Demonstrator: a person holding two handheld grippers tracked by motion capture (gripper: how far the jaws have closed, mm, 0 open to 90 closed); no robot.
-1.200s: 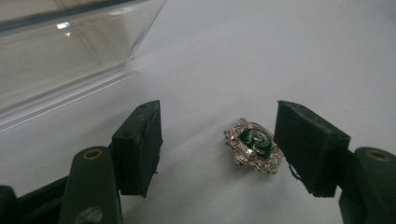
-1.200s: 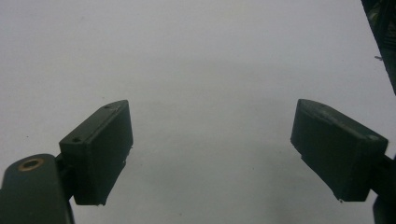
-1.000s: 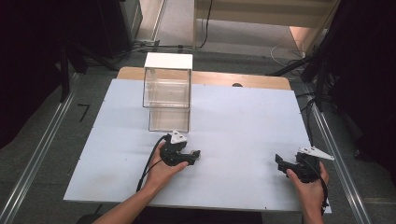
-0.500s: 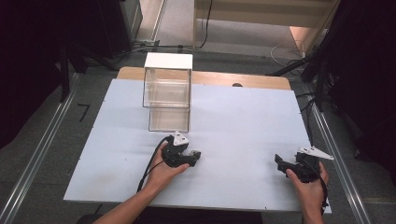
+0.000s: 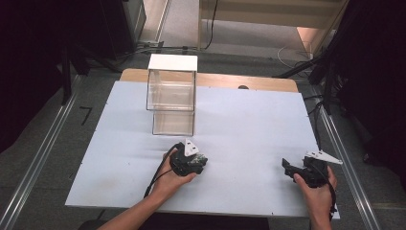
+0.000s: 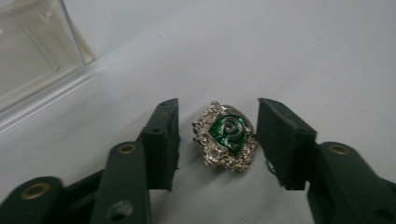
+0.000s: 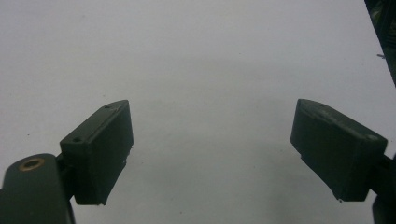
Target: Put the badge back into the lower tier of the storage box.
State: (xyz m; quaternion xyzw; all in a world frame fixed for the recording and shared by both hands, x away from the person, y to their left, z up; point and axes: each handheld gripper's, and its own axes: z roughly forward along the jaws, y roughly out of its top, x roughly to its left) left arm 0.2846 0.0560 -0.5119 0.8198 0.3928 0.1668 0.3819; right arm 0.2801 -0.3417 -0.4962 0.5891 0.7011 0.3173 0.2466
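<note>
between the jaws of the left gripper [image 6: 217, 140] lies a silver ring [image 6: 227, 136] with a green crest, flat on the white table [image 6: 280, 46]; the jaws have just been closing but gaps remain on both sides, likely to centre it before pinching. beyond the left jaw stands a clear box [image 6: 32, 56], perhaps its destination. the right gripper [image 7: 210, 149] waits, jaws wide apart over bare table.

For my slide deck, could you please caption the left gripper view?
Left gripper closing around a silver-and-green badge on the white table, pads not yet touching.
</note>
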